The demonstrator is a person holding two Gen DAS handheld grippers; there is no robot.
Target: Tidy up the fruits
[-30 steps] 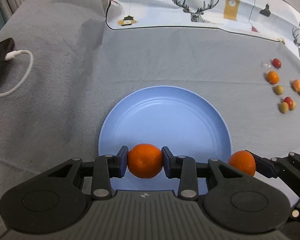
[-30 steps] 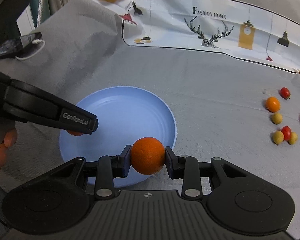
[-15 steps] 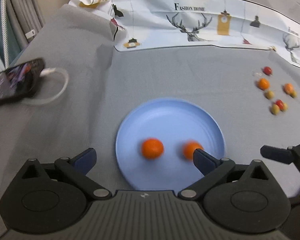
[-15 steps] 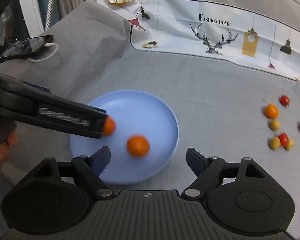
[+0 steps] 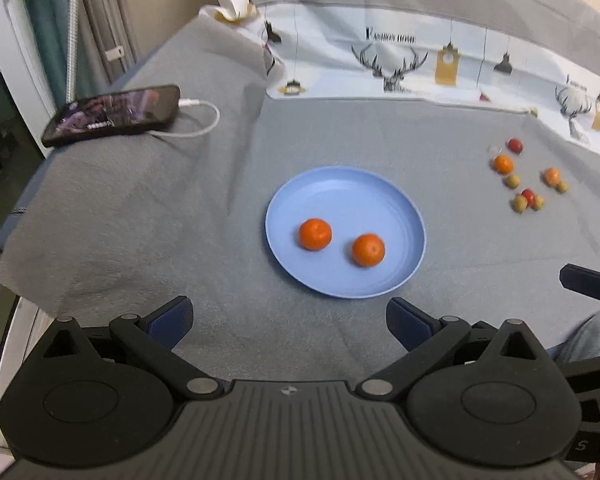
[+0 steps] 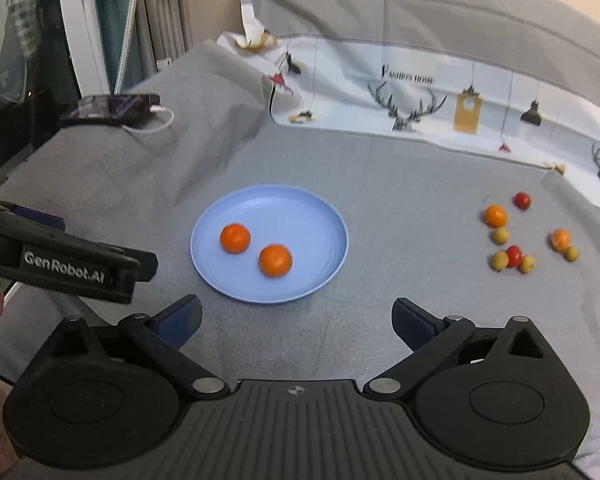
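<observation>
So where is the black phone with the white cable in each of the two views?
Left wrist: the phone lies at upper left on the grey cloth.
Right wrist: the phone lies at upper left, smaller.
Shared landmark: the blue plate, to its lower right.

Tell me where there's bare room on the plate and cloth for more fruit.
The plate's far half is bare; both oranges sit near its front. Bare cloth lies between plate and fruit cluster, and between plate and phone. The cluster itself is crowded.

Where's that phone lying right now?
The phone lies at the far left edge of the grey cloth in both views, plugged into a white cable, well left of the blue plate.
</observation>
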